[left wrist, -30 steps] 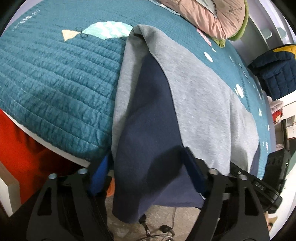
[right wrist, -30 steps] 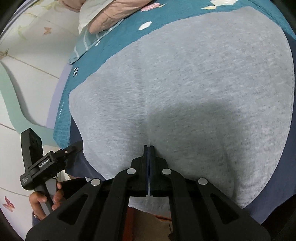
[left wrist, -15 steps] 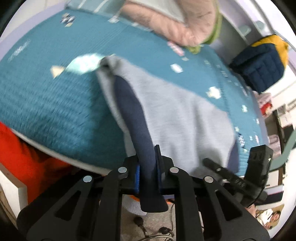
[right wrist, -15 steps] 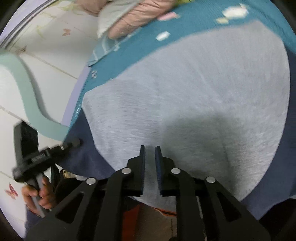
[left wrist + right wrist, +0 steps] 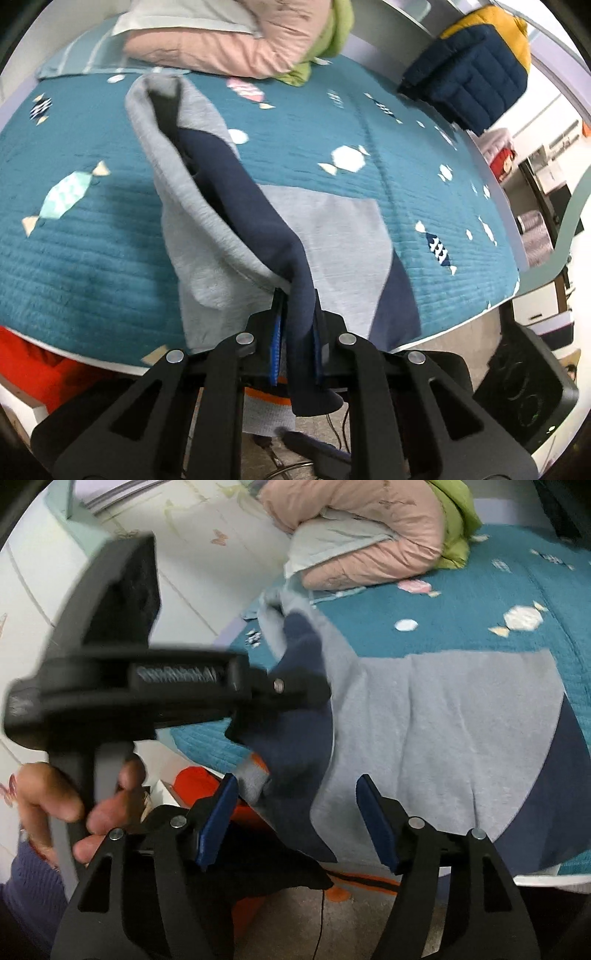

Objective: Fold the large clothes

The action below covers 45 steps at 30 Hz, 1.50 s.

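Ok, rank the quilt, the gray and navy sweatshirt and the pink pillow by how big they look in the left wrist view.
1. quilt
2. sweatshirt
3. pillow, though it lies farthest from the camera and is cut by the frame, so its true size is unsure.

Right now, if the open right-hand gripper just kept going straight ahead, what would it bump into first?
Probably the grey and navy sweatshirt lying on the teal quilt; the right gripper points at its near edge, though depth is hard to judge.
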Tool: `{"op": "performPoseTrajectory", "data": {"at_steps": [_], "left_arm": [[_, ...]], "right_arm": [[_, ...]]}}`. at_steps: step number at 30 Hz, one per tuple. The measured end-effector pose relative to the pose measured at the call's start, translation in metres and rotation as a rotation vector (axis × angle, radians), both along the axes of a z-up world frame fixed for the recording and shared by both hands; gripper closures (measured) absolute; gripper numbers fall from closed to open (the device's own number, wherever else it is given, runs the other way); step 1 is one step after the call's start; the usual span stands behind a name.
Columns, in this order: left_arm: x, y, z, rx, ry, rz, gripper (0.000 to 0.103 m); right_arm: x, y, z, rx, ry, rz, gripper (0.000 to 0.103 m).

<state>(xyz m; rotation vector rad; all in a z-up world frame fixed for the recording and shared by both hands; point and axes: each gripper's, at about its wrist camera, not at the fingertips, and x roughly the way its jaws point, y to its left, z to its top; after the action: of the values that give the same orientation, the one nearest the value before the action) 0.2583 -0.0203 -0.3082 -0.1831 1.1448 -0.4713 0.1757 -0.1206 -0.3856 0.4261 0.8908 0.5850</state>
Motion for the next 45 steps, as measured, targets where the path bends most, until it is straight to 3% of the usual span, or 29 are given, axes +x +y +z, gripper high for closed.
{"op": "performPoseTrajectory", "data": {"at_steps": [9,10,11,12,15,22,25,27,29,33,39,41,45], "left_arm": [[0.009,-0.033,0.001,0.025,0.024,-0.040,0.091],[0.009,-0.035,0.001,0.027,0.024,-0.045,0.091],[0.009,-0.039,0.000,0.027,0.027,-0.052,0.091],[0.008,-0.043,0.000,0.027,0.027,-0.061,0.091],[0.004,-0.055,0.001,0.030,0.012,-0.085,0.091],[-0.003,-0.093,0.021,-0.075,-0.073,-0.178,0.088],[-0.008,-0.107,0.027,-0.088,-0.124,-0.200,0.076],[-0.007,-0.109,0.024,-0.082,-0.132,-0.175,0.041],[-0.004,-0.104,0.014,-0.061,-0.132,-0.138,0.041],[0.008,-0.084,-0.022,-0.020,-0.045,-0.045,0.040],[0.012,-0.043,-0.078,0.032,0.065,0.093,0.036],[0.011,-0.038,-0.088,0.020,0.087,0.108,0.034],[0.009,-0.040,-0.108,0.000,0.136,0.102,0.031]], "right_arm": [[0.022,-0.020,-0.015,0.056,0.020,-0.042,0.040],[0.022,-0.020,-0.016,0.056,0.015,-0.033,0.044],[0.023,-0.022,-0.018,0.079,0.013,-0.011,0.064],[0.021,-0.023,-0.018,0.085,0.013,-0.009,0.072],[0.015,-0.034,-0.017,0.077,0.000,-0.030,0.080],[-0.004,-0.102,-0.017,0.137,0.000,-0.204,0.090],[-0.013,-0.136,-0.026,0.128,0.040,-0.305,0.091],[-0.018,-0.155,-0.037,0.113,0.087,-0.354,0.091],[-0.017,-0.170,-0.059,0.078,0.167,-0.403,0.091],[-0.018,-0.178,-0.085,0.064,0.269,-0.427,0.091],[-0.034,-0.184,-0.088,-0.010,0.304,-0.457,0.092],[-0.037,-0.191,-0.100,0.037,0.328,-0.454,0.092],[-0.044,-0.201,-0.091,0.097,0.315,-0.502,0.083]]}}
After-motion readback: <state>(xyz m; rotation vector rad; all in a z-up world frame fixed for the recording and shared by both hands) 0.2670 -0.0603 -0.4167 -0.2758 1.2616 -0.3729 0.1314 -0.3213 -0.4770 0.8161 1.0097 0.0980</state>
